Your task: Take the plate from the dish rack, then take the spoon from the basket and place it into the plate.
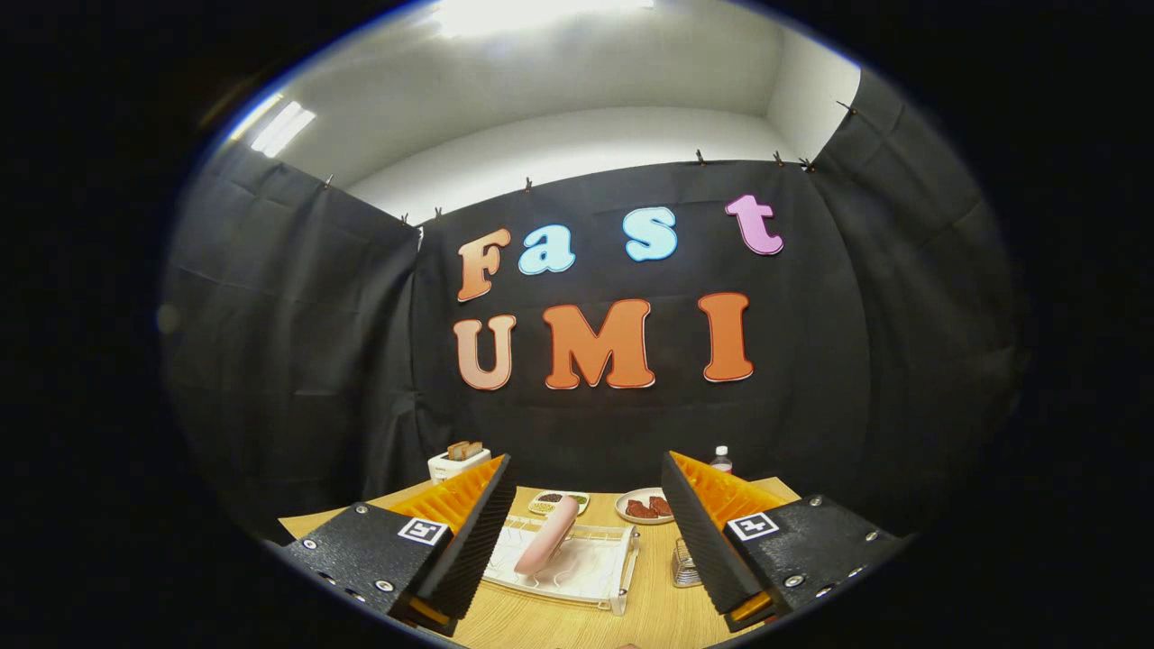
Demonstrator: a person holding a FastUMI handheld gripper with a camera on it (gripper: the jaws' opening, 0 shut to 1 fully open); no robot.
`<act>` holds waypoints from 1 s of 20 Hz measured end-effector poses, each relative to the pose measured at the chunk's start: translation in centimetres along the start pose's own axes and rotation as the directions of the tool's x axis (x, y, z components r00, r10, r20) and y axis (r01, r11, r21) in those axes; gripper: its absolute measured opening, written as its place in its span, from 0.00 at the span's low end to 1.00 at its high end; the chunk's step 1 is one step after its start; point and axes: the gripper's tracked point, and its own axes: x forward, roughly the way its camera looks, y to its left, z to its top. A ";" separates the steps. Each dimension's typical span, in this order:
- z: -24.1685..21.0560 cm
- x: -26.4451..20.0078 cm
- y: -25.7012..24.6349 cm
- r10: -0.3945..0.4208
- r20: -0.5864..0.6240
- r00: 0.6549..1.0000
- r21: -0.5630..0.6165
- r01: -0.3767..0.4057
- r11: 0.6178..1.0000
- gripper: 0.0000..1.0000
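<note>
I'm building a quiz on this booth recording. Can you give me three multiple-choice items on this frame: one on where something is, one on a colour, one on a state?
1. Where is the dish rack in relation to the gripper?
A. On the table ahead, between the two fingers
B. On the floor
C. On top of the toaster

2. What colour is the plate standing in the rack?
A. Green
B. Pink
C. Black

3. How do the gripper's fingers stand?
A. Shut on the plate
B. Shut on a bottle
C. Open, holding nothing

Answers:
1. A, since the rack sits on the wooden table in the gap between the fingers.
2. B, since the plate on edge in the rack is pink.
3. C, since a wide gap separates the fingers and neither touches anything.
</note>
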 end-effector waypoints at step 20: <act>-9.5 10.7 5.5 0.089 -0.480 0.873 0.051 -0.073 0.996 0.97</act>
